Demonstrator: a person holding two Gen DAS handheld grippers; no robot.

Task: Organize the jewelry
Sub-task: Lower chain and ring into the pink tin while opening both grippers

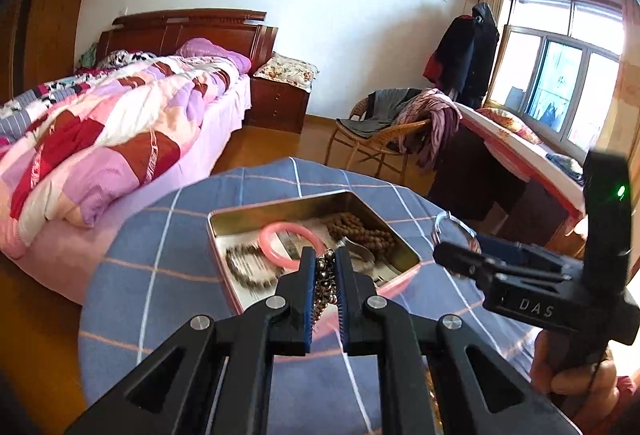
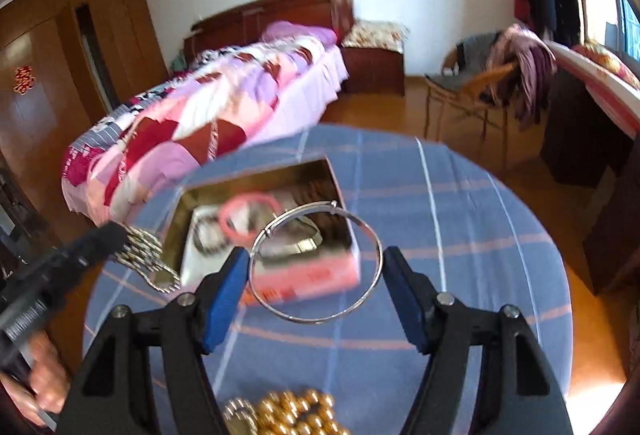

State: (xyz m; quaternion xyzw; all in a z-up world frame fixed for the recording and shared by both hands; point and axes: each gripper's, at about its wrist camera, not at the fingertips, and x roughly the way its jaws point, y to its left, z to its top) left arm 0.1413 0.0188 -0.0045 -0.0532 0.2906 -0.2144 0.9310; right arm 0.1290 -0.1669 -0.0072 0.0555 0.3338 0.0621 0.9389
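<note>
Tin (image 1: 256, 213), part-filled: pink bangle (image 1: 276, 235) and bead strands inside; left gripper (image 1: 325, 262) clamped on metal bracelet just before tin; right gripper (image 2: 316, 275) spanning silver bangle (image 2: 362, 226), grip uncertain; gold beads (image 2: 296, 415) near tin, unstowed.

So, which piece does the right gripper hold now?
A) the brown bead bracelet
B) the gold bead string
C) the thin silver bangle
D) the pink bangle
C: in the right wrist view the thin silver bangle spans between the blue pads of the right gripper, while the pink bangle lies in the tin box.
</note>
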